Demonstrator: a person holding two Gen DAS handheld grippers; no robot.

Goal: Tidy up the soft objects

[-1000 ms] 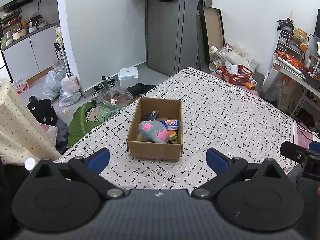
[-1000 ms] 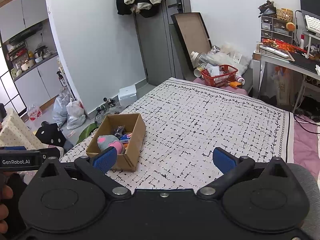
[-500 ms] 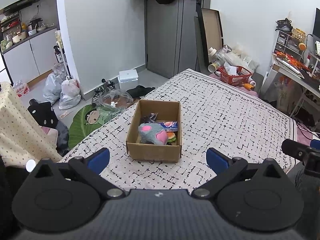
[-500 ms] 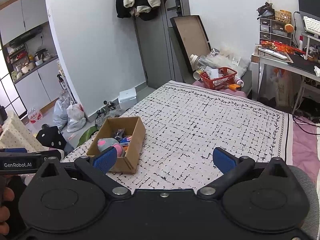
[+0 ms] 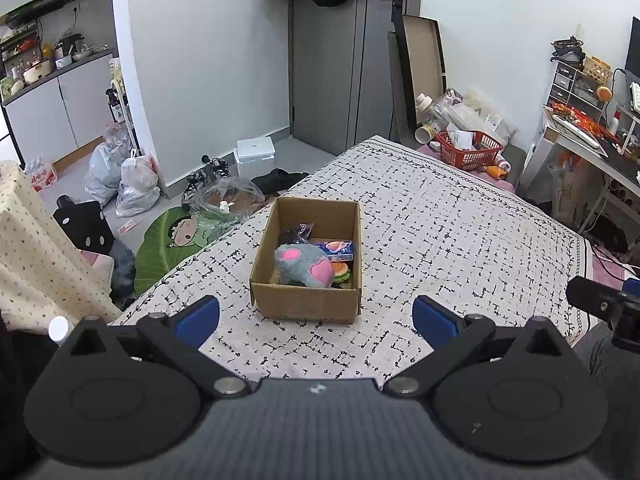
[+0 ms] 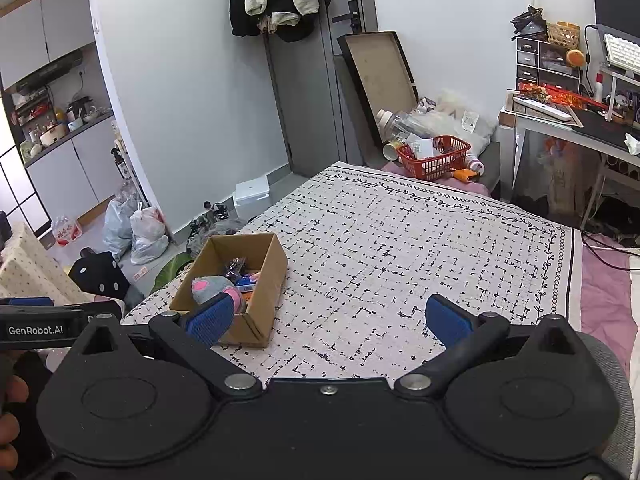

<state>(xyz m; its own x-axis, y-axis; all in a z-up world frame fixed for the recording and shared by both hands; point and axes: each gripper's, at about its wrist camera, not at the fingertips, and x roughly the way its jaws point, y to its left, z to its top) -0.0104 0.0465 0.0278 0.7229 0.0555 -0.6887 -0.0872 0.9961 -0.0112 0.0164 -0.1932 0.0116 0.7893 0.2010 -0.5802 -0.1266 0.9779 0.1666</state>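
Soft toys sitting inside cardboard box (image 5: 307, 264) on bed (image 5: 440, 232); nothing loose showing outside it; left claw (image 5: 316, 314) and right claw (image 6: 328, 316) both hanging released, empty; sorting looking nearly finished

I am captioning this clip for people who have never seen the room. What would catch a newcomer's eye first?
The open cardboard box on the patterned bedspread, near the bed's left edge, with a grey plush toy with pink patches on top of the things inside. Then the left gripper and the right gripper, both open and empty, short of the box. Farther back, a red basket sits at the bed's far end.
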